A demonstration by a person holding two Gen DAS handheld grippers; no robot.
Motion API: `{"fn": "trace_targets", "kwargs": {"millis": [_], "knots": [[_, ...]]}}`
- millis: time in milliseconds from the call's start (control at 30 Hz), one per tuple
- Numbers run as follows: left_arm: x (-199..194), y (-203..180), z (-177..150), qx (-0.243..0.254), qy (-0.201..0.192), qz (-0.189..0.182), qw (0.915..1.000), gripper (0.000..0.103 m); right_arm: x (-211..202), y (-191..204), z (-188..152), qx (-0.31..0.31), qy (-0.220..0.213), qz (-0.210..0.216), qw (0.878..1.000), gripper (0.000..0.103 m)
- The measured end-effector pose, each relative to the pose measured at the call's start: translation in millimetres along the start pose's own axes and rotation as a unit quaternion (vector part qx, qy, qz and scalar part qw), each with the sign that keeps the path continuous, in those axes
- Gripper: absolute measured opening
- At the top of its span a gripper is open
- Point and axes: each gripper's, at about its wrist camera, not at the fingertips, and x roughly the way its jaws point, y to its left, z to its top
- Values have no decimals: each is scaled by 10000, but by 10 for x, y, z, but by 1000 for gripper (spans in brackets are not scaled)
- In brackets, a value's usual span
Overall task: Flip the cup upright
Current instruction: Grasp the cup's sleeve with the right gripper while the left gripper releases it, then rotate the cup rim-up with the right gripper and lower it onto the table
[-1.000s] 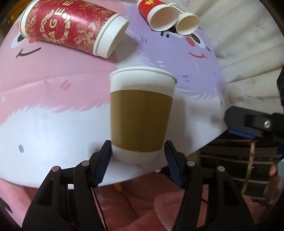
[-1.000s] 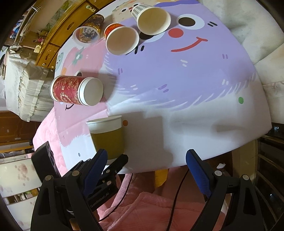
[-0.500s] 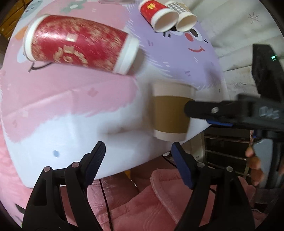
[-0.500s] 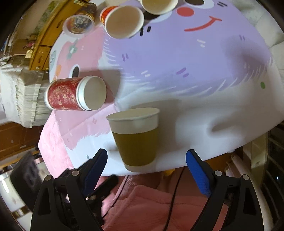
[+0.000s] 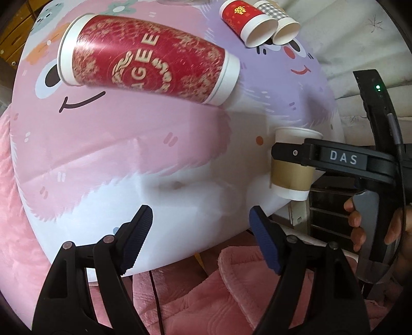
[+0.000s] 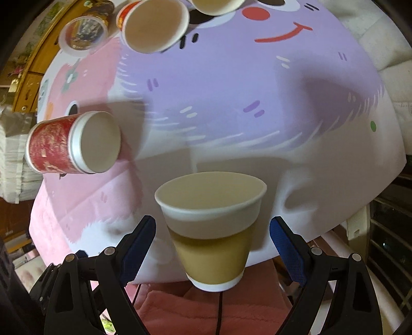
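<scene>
Right wrist view: brown-sleeved cup (image 6: pixel 211 232) upright near the front edge of the cartoon tablecloth (image 6: pixel 257 108), mouth open to the camera, between the blue pads of the right gripper (image 6: pixel 212 244). Pads spread wide, clear of the cup wall on both sides, gripping nothing. Base of the cup overlapping the cloth's edge in this view, so exact footing hard to judge. Behind and left of the brown-sleeved cup, large red cup (image 6: pixel 69 143) on its side, mouth toward the camera, slightly blurred. Farther back, small red cup (image 6: pixel 152 24) and another cup (image 6: pixel 216 5), also lying down, the latter cut off by the top edge. Beside those, a clear lidded tub (image 6: pixel 82 34), contents unreadable.

Left wrist view: left gripper (image 5: pixel 199 232) released, jaws apart over bare cloth, holding nothing. Brown-sleeved cup (image 5: pixel 292 165) to its right, middle band hidden behind a black finger of the right gripper (image 5: pixel 291 154). Person's hand (image 5: pixel 360 224) partly visible on that tool's handle. Large red cup (image 5: pixel 146 59) lying above the brown-sleeved cup's left, lettering only partly legible. Small red cup (image 5: pixel 244 22) and checked cup (image 5: pixel 279 18) at the far edge.
</scene>
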Motion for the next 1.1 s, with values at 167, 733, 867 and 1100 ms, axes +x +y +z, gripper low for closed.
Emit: {"fn": "trace_targets", "kwargs": {"millis": [167, 733, 867, 1100], "knots": [[12, 86, -26, -14, 73, 28, 10000, 75, 91, 2, -9, 22, -33, -15, 10000, 77], [-3, 16, 35, -420, -153, 219, 9988, 75, -112, 212, -63, -1037, -718, 760, 9891, 61], [-45, 90, 12, -739, -234, 193, 9968, 75, -196, 360, -114, -2002, -1438, 670, 9668, 61], [-71, 222, -167, -1337, -334, 119, 9904, 75, -301, 518, -508, -3618, -2738, 1340, 8810, 61]]}}
